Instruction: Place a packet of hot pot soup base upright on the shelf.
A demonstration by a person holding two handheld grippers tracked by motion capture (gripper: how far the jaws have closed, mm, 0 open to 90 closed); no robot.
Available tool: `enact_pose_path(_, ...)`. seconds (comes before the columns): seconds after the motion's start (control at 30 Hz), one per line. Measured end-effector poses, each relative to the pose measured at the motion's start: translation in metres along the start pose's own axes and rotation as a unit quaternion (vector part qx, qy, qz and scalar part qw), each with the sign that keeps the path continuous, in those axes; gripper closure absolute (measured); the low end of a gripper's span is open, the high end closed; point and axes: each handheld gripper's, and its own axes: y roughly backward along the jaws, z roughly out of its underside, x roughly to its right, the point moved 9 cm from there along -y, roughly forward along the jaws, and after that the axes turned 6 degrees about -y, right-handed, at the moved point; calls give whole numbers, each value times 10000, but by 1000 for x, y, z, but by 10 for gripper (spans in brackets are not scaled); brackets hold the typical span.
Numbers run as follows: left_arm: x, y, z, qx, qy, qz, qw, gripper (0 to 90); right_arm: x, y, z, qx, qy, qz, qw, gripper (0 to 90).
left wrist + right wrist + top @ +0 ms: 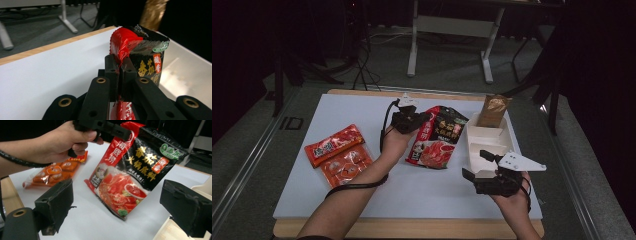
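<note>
Your left gripper (pixel 418 120) has its fingers clamped on the red-and-black soup-base pouch (pixel 438 137), tilted over the counter (pixel 362 107). Your right gripper (pixel 117 207) has its 2 fingers wide apart, gripping nothing.

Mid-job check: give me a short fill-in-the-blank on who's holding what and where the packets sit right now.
1. The left gripper is shut on the top edge of the red and black ____.
2. The right gripper has its jaws ____, with nothing between them.
3. The orange snack packets lie on the table's ____ side in the high view.
4. The brown packet stands in the white ____.

Missing words: soup-base pouch; open; left; tray
</note>
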Motion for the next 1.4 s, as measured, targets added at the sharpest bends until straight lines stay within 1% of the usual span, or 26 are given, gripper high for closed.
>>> enact_pose_path(0.07,1,6,-1,48,30,54,10000,870,2,1,-1,-21,8,56,10000,134)
enact_pose_path(0.1,2,9,-2,75,19,140,9999,870,3,2,-2,-4,-3,89,10000,136)
enact_pose_path(0.13,3,13,-3,110,-29,144,9998,870,4,3,-3,16,-14,107,9999,137)
enact_pose_path(0.2,4,19,-4,166,-23,225,9996,870,6,4,-5,9,43,173,9998,143)
enact_pose_path(0.23,5,22,-5,193,-50,231,9995,870,7,5,-6,40,55,203,9998,143)
enact_pose_path(0.3,8,28,-6,245,-75,308,9992,869,8,7,-10,94,23,205,9997,155)
enact_pose_path(0.37,11,35,-7,305,-91,333,9989,870,10,8,-14,146,7,222,9996,166)
enact_pose_path(0.47,17,44,-8,408,-89,430,9982,870,10,8,-20,159,41,254,9995,201)
enact_pose_path(0.53,21,49,-9,505,-24,512,9974,869,11,6,-25,196,-9,240,9995,205)
enact_pose_path(0.6,25,53,-9,566,-6,575,9967,869,13,4,-30,211,-99,253,9994,215)
enact_pose_path(0.73,34,61,-9,716,43,773,9944,870,17,-2,-38,235,-243,260,9991,222)
enact_pose_path(0.77,37,62,-9,752,15,800,9940,870,18,-4,-40,228,-275,237,9991,222)
enact_pose_path(0.87,43,67,-9,905,23,948,9914,869,20,-9,-46,230,-326,216,9990,223)
enact_pose_path(0.93,45,69,-9,964,98,1039,9899,869,21,-12,-50,225,-368,200,9989,227)
enact_pose_path(1.0,48,72,-9,1017,126,1070,9890,870,20,-16,-51,199,-424,118,9988,236)
enact_pose_path(1.03,49,72,-8,1009,119,1119,9885,869,21,-18,-51,189,-426,131,9988,239)
enact_pose_path(1.07,51,73,-8,1016,103,1100,9887,869,20,-20,-51,152,-457,77,9988,277)
enact_pose_path(1.1,53,74,-8,1033,100,1127,9882,869,19,-21,-51,124,-483,9,9988,302)
enact_pose_path(1.13,54,75,-8,1038,95,1155,9878,869,19,-22,-51,141,-509,12,9986,323)
enact_pose_path(1.2,56,77,-9,1118,128,1203,9863,869,18,-23,-52,122,-528,-52,9985,411)
enact_pose_path(1.27,58,78,-10,1201,190,1243,9848,868,19,-23,-52,89,-536,-53,9985,499)
enact_pose_path(1.3,59,78,-10,1214,197,1288,9840,869,18,-23,-52,75,-589,-154,9981,521)
enact_pose_path(1.33,59,78,-11,1240,230,1288,9836,869,18,-23,-53,61,-631,-218,9977,545)
enact_pose_path(1.37,61,78,-11,1289,278,1329,9823,869,17,-24,-53,39,-633,-254,9977,568)
enact_pose_path(1.4,61,78,-11,1283,234,1346,9823,868,16,-24,-54,19,-635,-330,9974,581)
